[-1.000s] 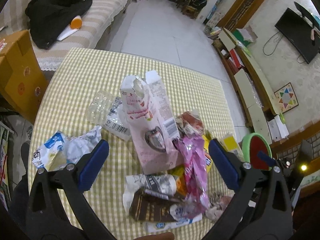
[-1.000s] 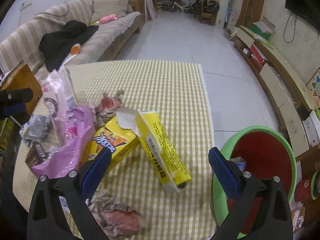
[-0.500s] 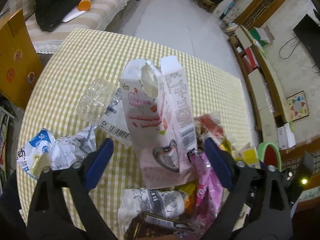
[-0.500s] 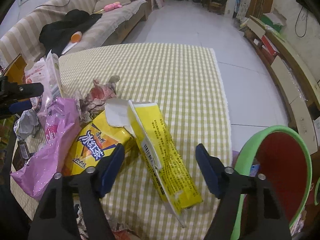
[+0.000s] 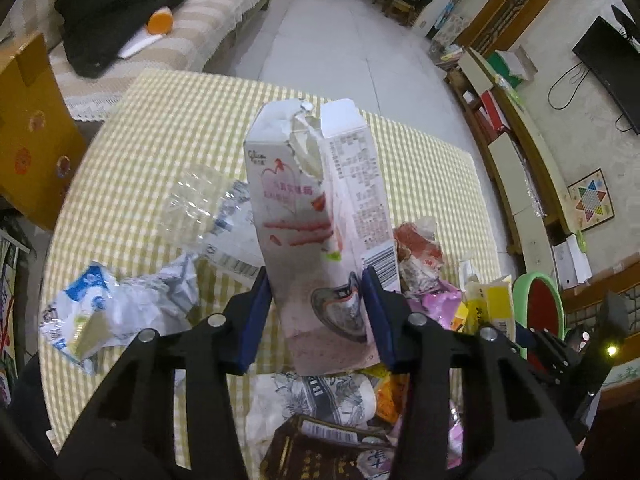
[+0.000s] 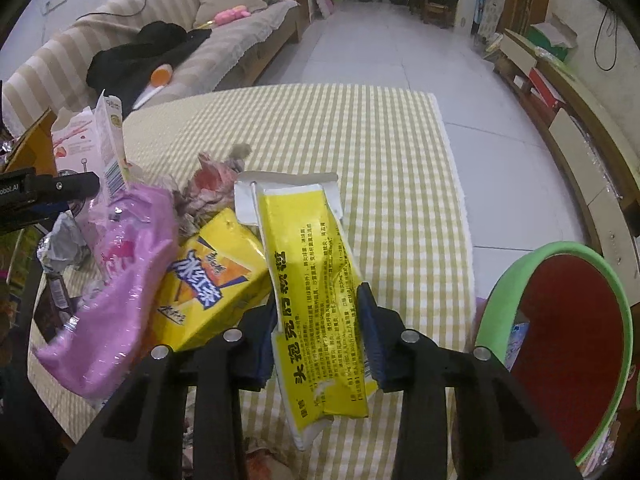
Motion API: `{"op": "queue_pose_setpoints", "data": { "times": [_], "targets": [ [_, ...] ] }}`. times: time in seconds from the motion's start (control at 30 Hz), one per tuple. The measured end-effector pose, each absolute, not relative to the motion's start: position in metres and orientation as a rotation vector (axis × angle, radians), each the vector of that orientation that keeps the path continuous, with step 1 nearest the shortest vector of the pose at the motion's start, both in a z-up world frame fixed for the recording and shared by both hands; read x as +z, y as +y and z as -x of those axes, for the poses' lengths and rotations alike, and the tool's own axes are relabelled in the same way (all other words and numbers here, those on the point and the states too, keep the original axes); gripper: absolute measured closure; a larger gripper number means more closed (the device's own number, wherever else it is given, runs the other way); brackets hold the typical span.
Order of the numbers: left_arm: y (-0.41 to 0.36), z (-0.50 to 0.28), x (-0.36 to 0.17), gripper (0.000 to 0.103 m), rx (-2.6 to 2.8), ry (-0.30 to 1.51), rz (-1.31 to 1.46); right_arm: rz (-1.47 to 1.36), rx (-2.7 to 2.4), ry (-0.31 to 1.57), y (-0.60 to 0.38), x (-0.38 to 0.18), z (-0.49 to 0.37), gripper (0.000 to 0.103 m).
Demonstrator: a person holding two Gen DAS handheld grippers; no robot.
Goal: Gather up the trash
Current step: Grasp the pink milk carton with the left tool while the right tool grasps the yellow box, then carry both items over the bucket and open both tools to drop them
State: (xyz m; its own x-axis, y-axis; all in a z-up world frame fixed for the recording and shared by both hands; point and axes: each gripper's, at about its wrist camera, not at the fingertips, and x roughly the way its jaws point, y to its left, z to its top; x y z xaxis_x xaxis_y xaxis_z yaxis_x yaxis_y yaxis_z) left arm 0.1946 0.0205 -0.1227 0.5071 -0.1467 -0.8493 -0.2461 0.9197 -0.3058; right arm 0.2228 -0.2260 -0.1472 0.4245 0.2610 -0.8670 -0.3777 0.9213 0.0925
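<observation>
Pinching tall pink-white carton (image 5: 320,216) in left gripper (image 5: 316,316), flat yellow box (image 6: 316,292) in right gripper (image 6: 320,332), jaws just closed; most wrappers left mid-table, green-rimmed red bin (image 6: 560,320) nearly empty.

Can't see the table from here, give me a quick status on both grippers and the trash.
Left gripper jaws just closed on pink carton. Right gripper jaws just closed on yellow box. Green bin at right, path clear.
</observation>
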Motion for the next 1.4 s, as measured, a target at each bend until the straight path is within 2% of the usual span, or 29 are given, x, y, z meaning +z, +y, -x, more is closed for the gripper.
{"op": "queue_pose_setpoints", "data": {
  "times": [0.87,1.4],
  "targets": [
    [0.019,-0.114,-0.017,0.059,0.039,0.866,0.306,0.083,0.406,0.862,-0.227,-0.042,-0.153,0.068],
    [-0.002,-0.103,0.0,0.059,-0.006,0.844,0.241,0.048,0.395,0.798,-0.246,-0.012,-0.128,0.068]
  ]
}}
